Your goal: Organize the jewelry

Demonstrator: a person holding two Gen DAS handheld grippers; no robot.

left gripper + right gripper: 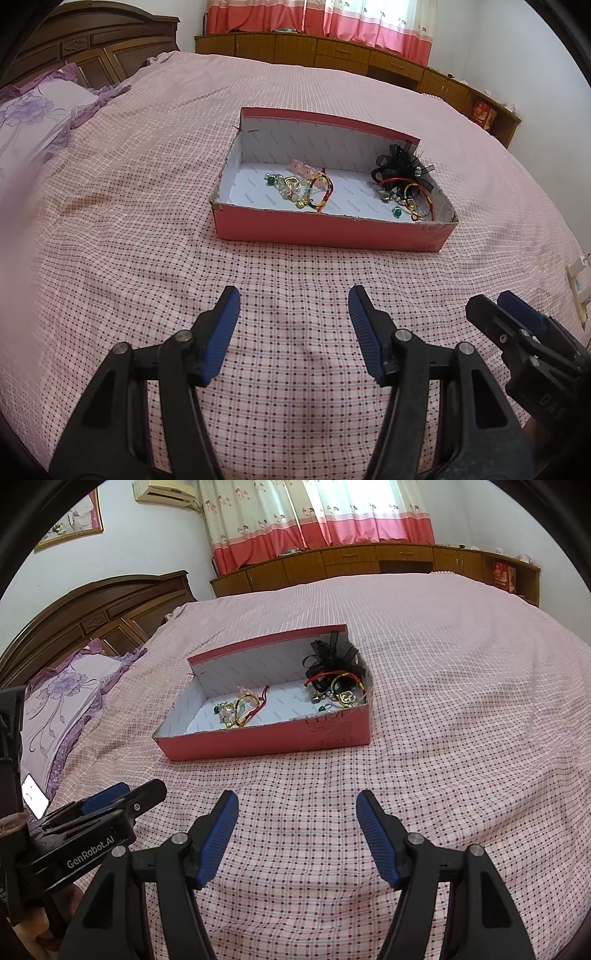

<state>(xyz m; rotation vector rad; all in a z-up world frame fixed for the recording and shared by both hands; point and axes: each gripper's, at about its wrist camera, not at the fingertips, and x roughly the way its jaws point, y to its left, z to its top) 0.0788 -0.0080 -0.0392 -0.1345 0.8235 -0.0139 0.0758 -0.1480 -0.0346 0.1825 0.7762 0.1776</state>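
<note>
A pink cardboard box with a white lining sits on the bed; it also shows in the right wrist view. Inside at its left lie green-bead jewelry and a red-yellow-green cord bracelet. At its right lie a black mesh hair bow, another cord bracelet and a green ring. My left gripper is open and empty, above the bedspread short of the box. My right gripper is open and empty, also short of the box.
The pink checked bedspread covers the bed. A purple floral pillow and a wooden headboard are at the left. A low wooden cabinet runs under the curtains. A lit phone lies at the left edge.
</note>
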